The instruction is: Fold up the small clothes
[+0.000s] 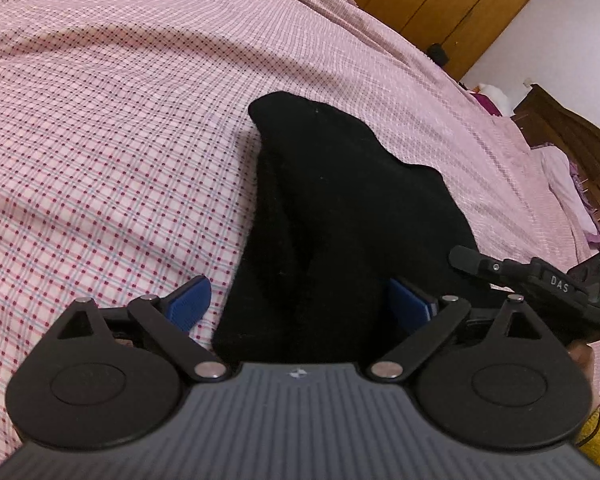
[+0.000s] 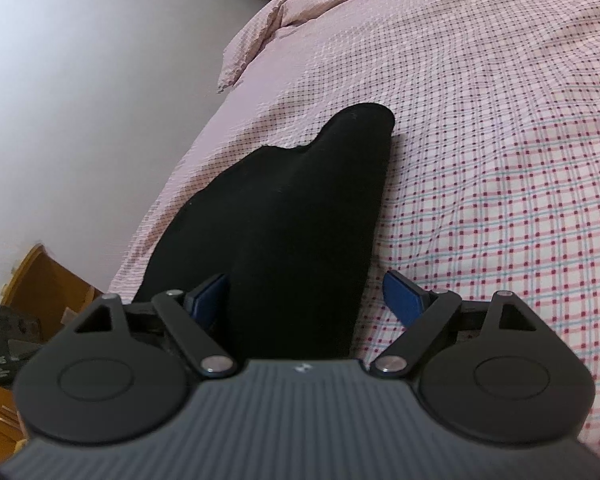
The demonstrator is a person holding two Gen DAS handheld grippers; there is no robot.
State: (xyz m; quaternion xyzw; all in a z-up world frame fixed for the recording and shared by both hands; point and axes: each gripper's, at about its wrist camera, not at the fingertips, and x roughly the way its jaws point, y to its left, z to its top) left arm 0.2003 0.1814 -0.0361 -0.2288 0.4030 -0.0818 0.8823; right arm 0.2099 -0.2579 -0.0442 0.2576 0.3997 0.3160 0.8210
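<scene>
Left wrist view: black knit sock-like garment (image 1: 340,208) lying flat on pink checked bed sheet (image 1: 100,140), its rounded end pointing away. Left hand-held gripper (image 1: 300,304) released, blue pads (image 1: 190,304) spread wide on both sides of the near end of the garment, seemingly not pressing on it. Second hand-held device seen at the right edge, just beside the cloth.

Right wrist view: same black garment (image 2: 300,208) stretched away from the camera, close to the bed edge on the left of this view. Right hand-held gripper (image 2: 306,300) also released, one blue pad (image 2: 404,300) over bare sheet (image 2: 500,160), the other at the cloth border; no contact pressure visible.

Probably placed so on purpose: both grippers at the near end, ready to lift it and bring it over to the far end for a fold. Whether already folded once, cannot tell; black cloth hides the layers.

Much free sheet on the wide side of the bed for moving. Little margin toward the bed edge and the grey wall (image 2: 80,80); risk of cloth sliding off there.
</scene>
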